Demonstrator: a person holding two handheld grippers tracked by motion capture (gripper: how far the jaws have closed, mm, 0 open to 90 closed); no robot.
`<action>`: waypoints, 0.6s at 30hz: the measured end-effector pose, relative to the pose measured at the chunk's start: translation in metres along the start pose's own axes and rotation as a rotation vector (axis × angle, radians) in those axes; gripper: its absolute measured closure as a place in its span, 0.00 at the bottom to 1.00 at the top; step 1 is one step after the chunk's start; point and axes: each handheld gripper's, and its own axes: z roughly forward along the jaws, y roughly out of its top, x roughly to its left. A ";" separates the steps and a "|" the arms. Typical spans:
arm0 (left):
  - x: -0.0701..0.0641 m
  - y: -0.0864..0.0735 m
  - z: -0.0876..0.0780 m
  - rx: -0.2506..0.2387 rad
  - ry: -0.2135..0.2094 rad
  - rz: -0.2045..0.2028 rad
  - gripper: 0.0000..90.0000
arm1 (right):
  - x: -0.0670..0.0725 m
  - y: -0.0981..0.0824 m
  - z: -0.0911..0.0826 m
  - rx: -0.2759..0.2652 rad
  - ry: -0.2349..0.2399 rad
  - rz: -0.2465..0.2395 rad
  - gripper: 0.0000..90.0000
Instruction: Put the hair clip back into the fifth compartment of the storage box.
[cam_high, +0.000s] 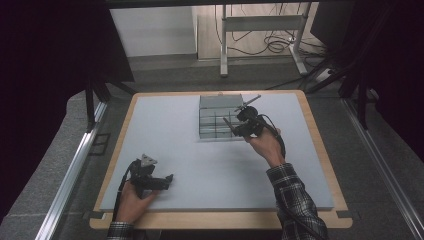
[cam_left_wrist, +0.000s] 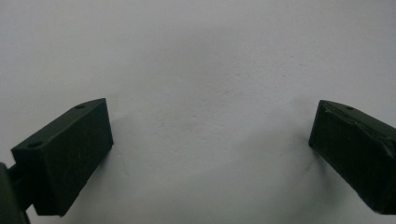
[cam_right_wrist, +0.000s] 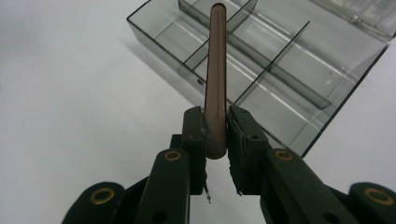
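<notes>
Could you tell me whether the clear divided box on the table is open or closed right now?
Open. The clear divided box shows its dividers and bare compartments from above, with its lid swung back behind it.

Open mat, one box at centre-back

Clear divided box (cam_high: 220, 117) stands at 12 o'clock from table (cam_high: 165, 150) centre, its thin partitions cutting up the inside. Right gripper (cam_high: 235, 127) with held rod (cam_right_wrist: 216, 74) crowds its 4 o'clock corner. Bare mat runs from 6 to 10 o'clock around left gripper (cam_high: 167, 180).
</notes>
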 end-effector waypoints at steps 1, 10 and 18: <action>0.000 0.000 0.000 0.000 0.000 0.000 0.00 | 0.000 0.001 0.001 -0.003 0.001 0.003 0.85; 0.000 0.000 0.000 0.000 0.000 0.000 0.00 | 0.000 0.009 0.015 -0.035 -0.006 0.010 0.85; 0.000 0.000 0.000 0.001 0.001 0.001 0.00 | 0.000 0.014 0.032 -0.031 -0.031 0.022 0.85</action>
